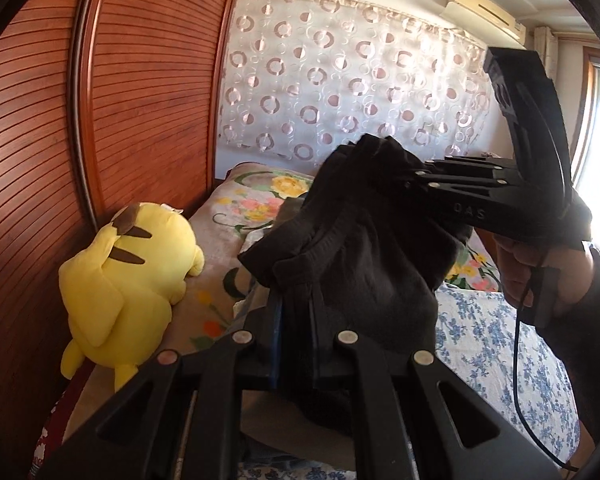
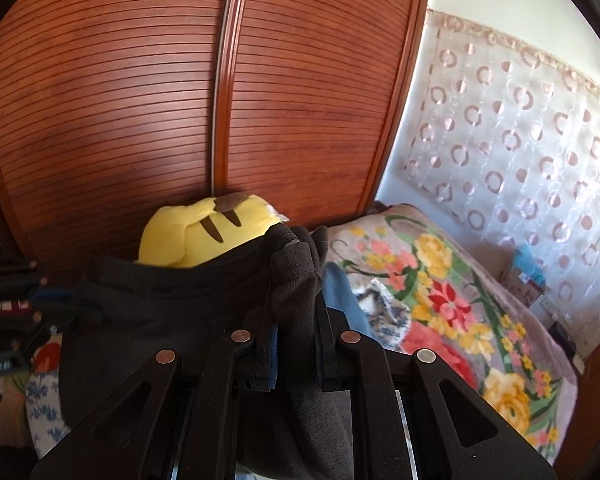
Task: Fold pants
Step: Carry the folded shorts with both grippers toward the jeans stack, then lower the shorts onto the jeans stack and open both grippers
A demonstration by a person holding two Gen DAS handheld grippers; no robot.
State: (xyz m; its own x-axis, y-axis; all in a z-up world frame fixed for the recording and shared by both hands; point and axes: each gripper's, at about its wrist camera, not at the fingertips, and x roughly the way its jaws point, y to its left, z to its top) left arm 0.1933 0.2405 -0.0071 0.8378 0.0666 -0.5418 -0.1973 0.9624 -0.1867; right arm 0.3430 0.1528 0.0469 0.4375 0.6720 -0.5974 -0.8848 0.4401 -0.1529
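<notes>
Black ribbed tool, silver rivets, thin black cable, dark sleeve

The dark pants cover the fingertips of the left gripper, so the pads cannot be seen. In the right wrist view the pants wrap the tips of the right gripper in the same way, and their lower part is cut off by the bottom edge. The yellow plush toy is half hidden behind the cloth. At the left edge some dark things are blurred and I cannot tell what they are. The hand is partly behind the handle.
</notes>
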